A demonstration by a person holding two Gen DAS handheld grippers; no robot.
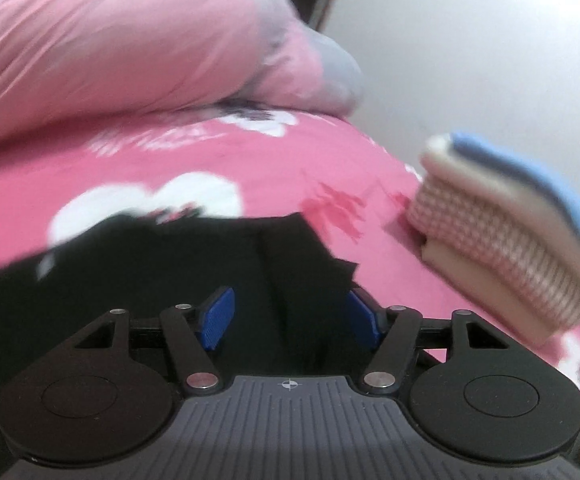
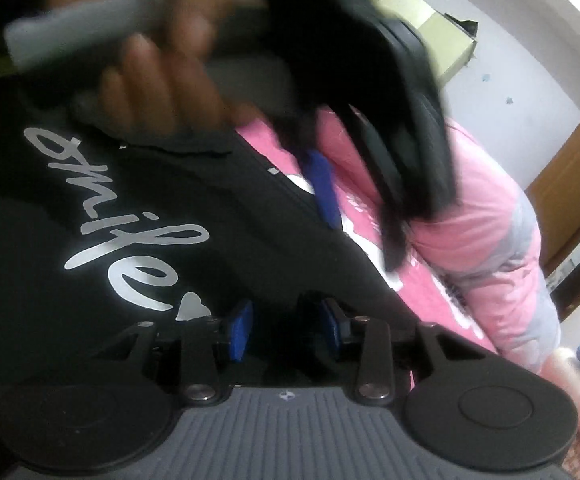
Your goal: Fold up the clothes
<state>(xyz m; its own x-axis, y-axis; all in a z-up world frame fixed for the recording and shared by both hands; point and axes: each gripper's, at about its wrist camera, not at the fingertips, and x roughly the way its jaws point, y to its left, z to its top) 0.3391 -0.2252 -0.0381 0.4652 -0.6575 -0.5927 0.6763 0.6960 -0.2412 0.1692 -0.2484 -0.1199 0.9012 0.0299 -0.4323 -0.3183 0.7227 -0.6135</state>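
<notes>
the black garment (image 2: 89, 220) lies spread on the pink bed sheet (image 1: 149, 176), filling the near ground under both tools. in the left wrist view its far edge is ragged and stops short of the folded stack (image 1: 502, 240), leaving a strip of bare sheet between them. white script on the garment reads, upside down in the right wrist view, as "smile" (image 2: 129, 224) with a small heart after it.

the left tool (image 1: 290, 316) hangs over the black cloth with its blue pads (image 1: 217, 320) spread apart, released, nothing pinched. the right tool (image 2: 285, 332) has a narrower gap, pads not pressing, only the dark cloth beneath them. a hand (image 2: 169, 80) grips the left tool's grey handle, blurred, in the right wrist view.

the stack sits at the sheet's right edge: checked pink cloth, cream layers, blue on top. a bunched pink quilt (image 1: 129, 52) rises behind. beyond the bed are a white wall (image 1: 490, 60) and a brown door (image 2: 566, 196).
</notes>
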